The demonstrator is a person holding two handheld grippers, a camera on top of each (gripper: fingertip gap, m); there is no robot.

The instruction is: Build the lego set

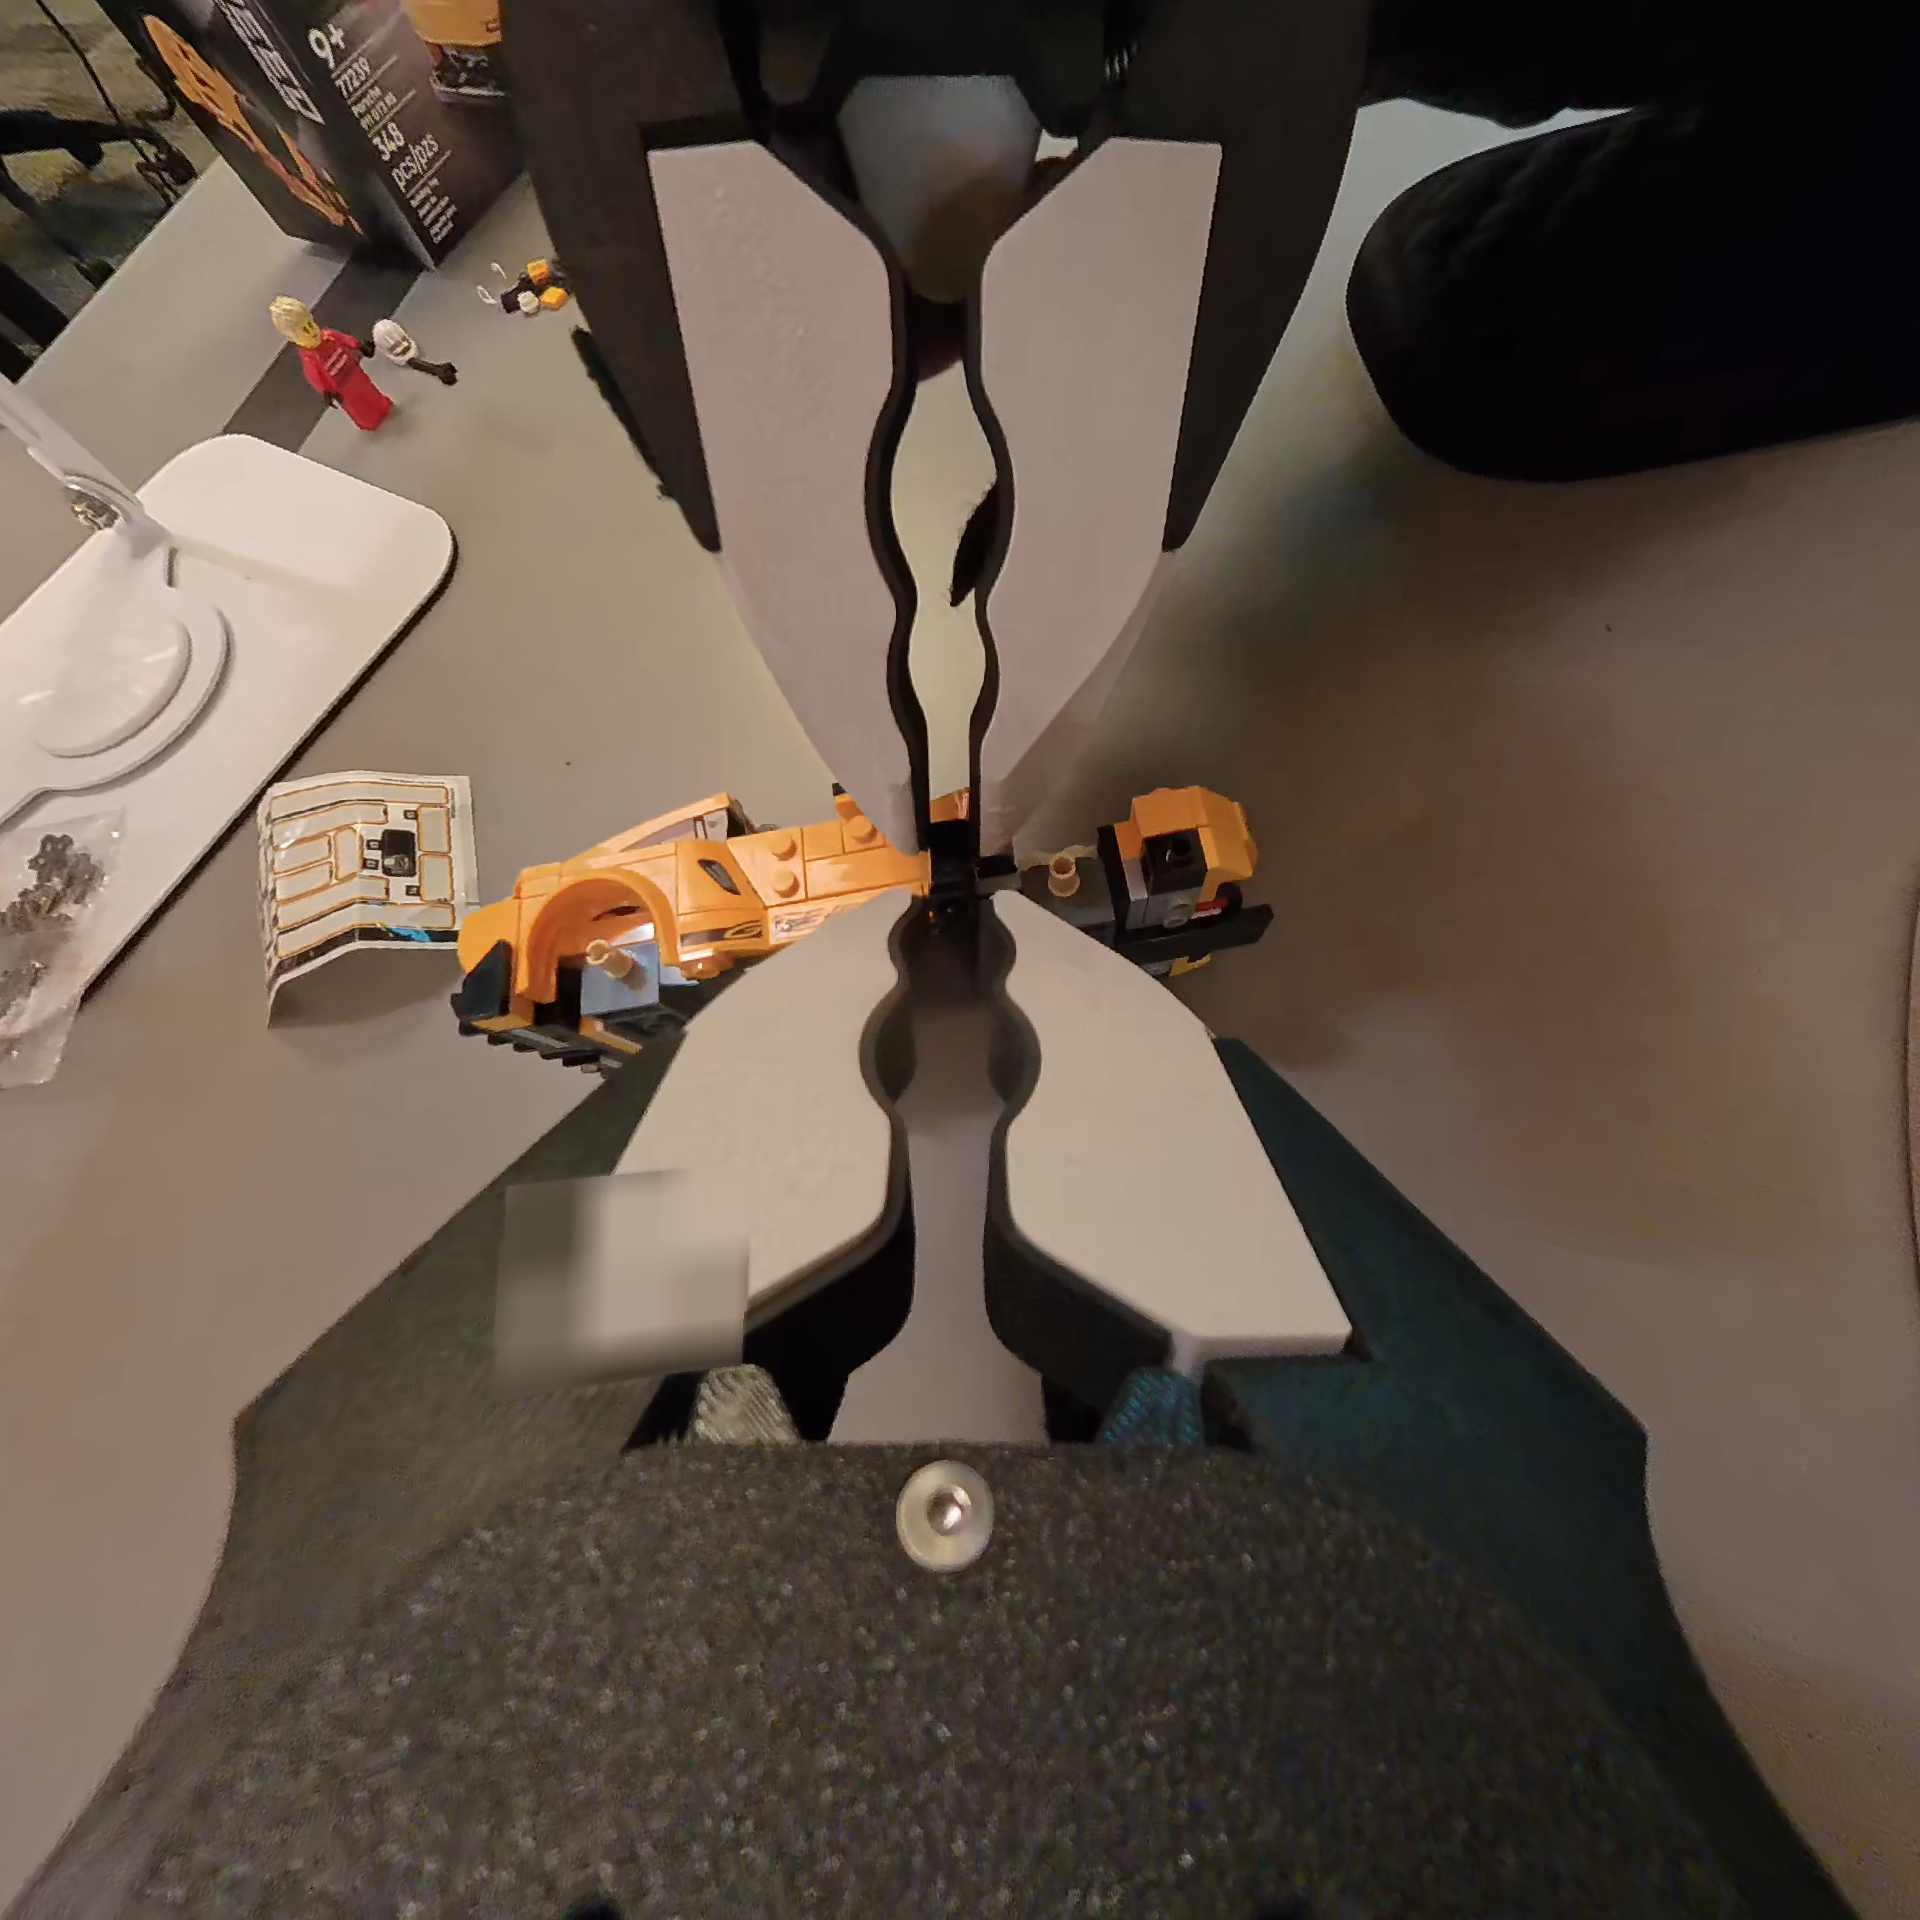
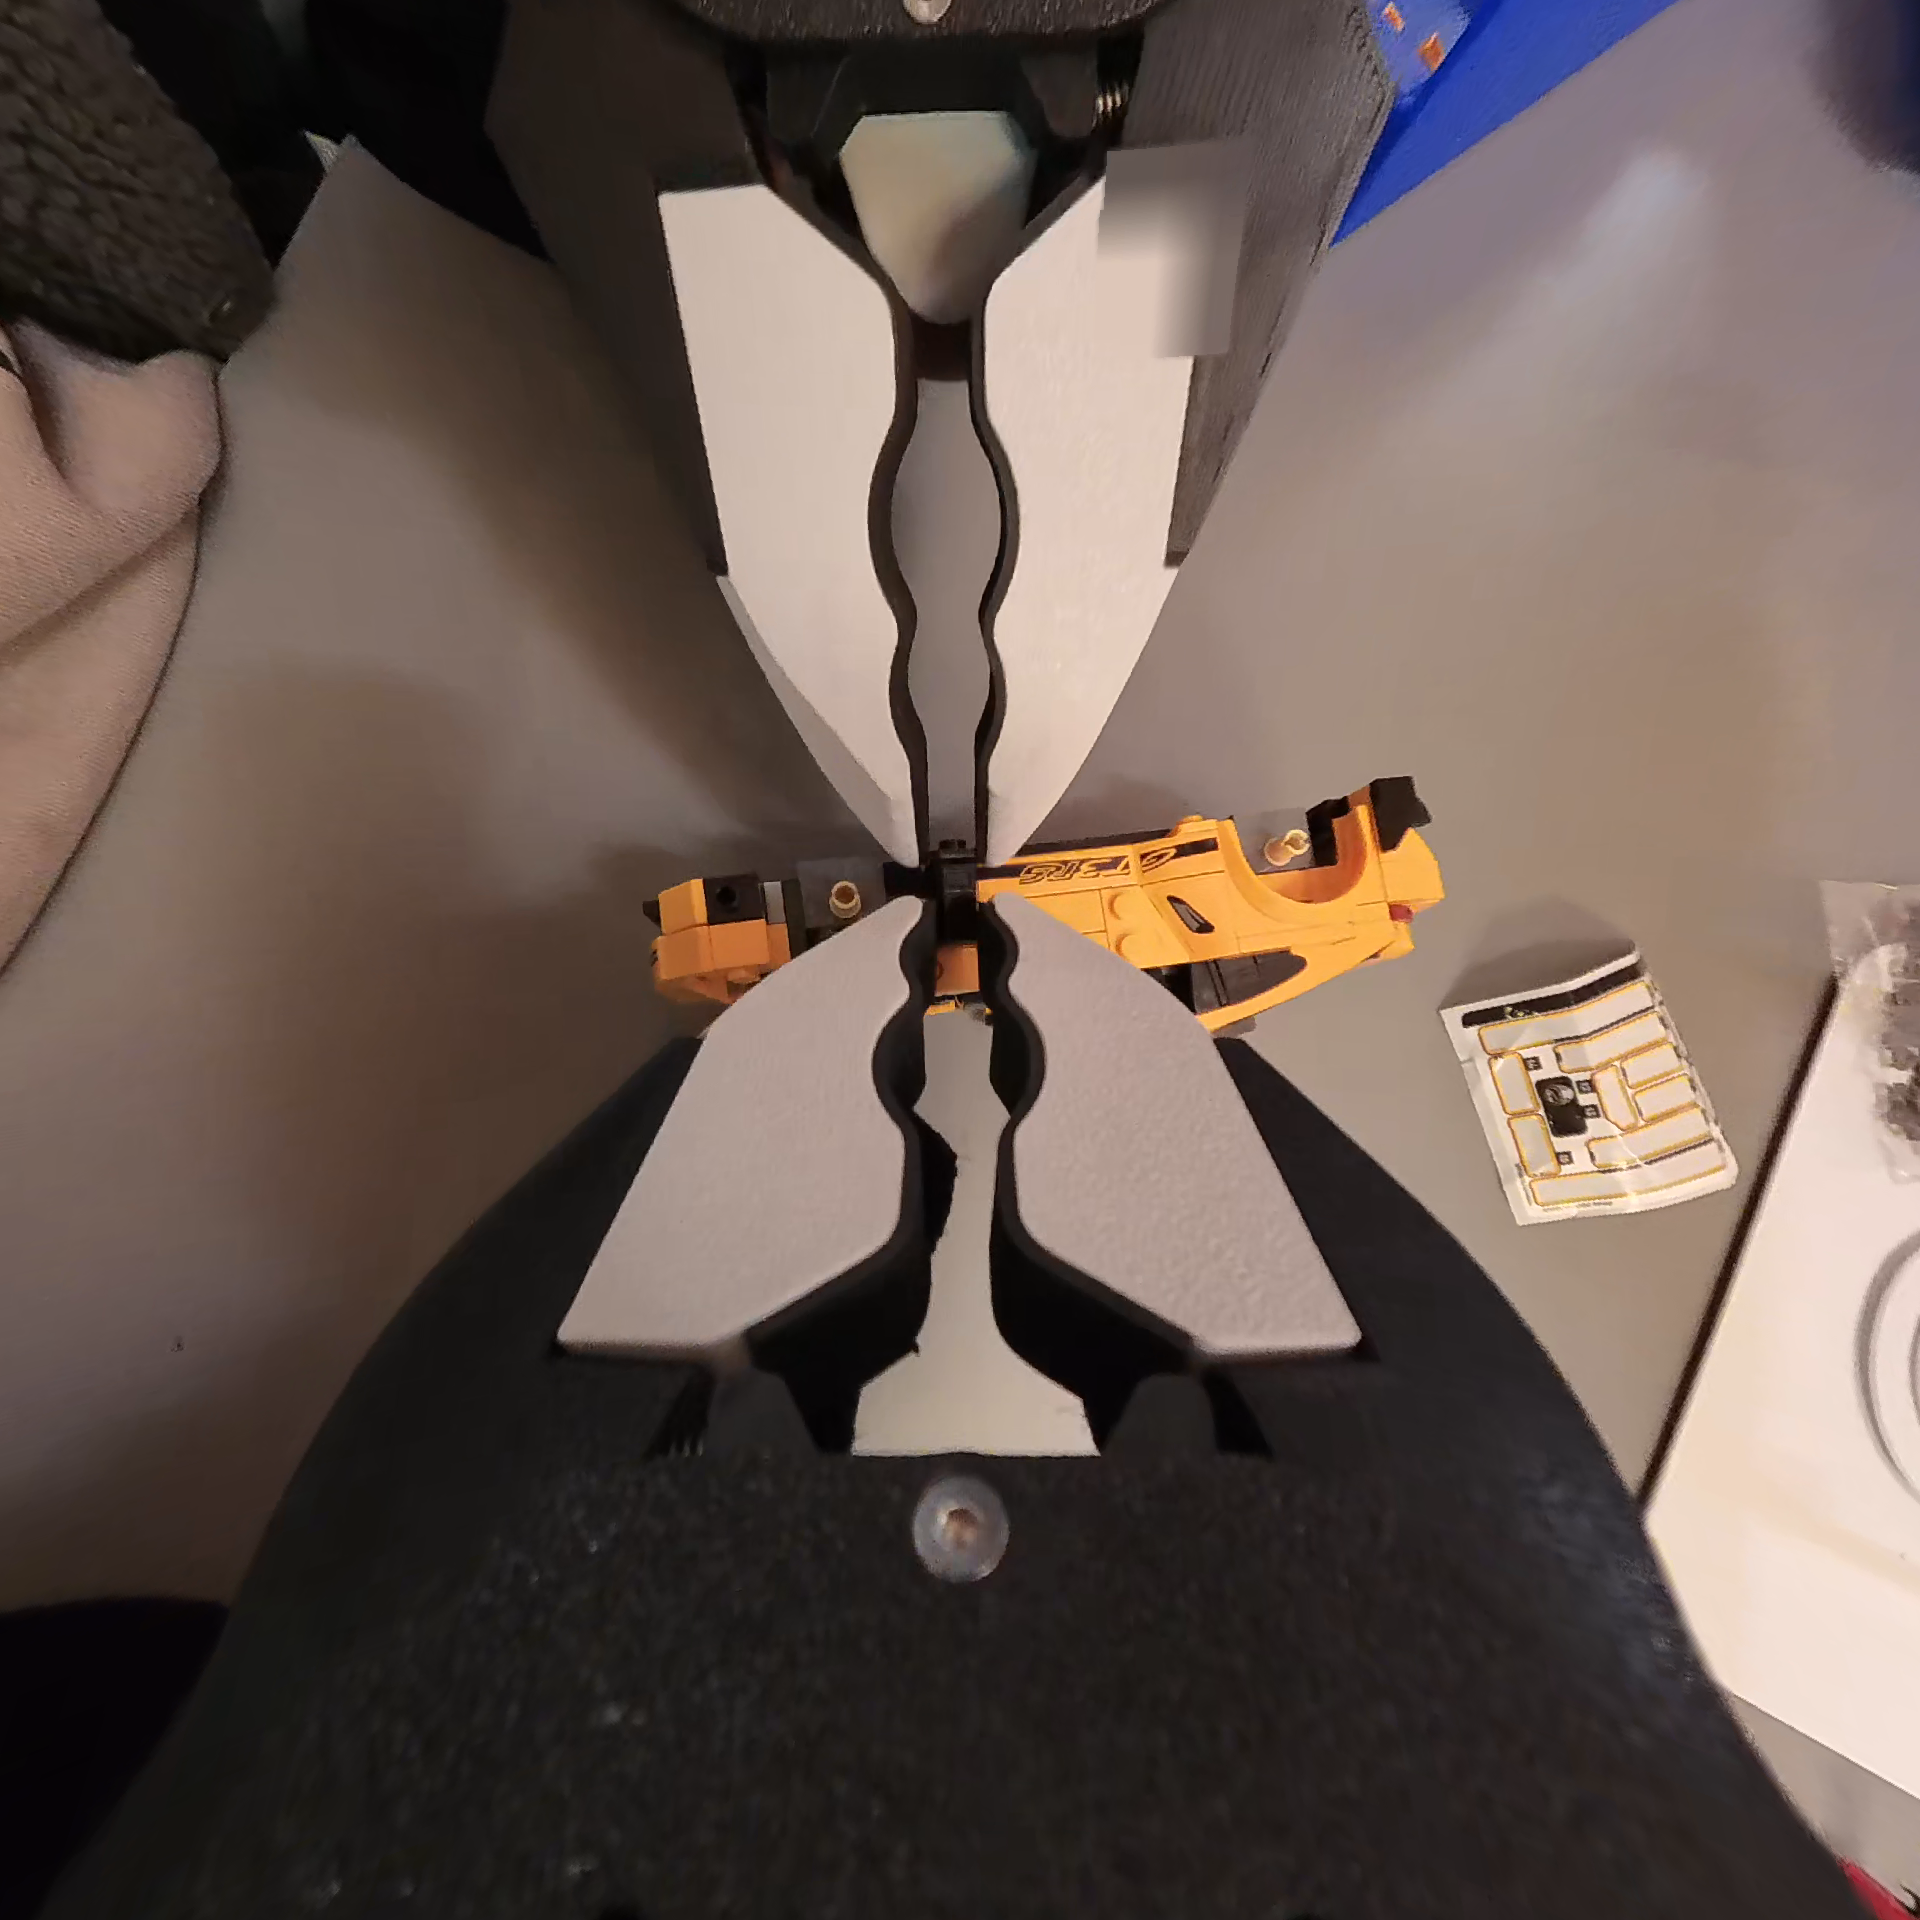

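Mid-table, both tongs pinching lego car

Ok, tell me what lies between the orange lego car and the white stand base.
The sticker sheet lies between the orange lego car and the white stand base, on the grey table; the left wrist view shows this best.

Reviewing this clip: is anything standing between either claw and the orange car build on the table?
Nothing visible does. The left claw and the right claw meet tip to tip at a small black piece at the middle of the orange car build. The sticker sheet and minifigure lie off to the side.
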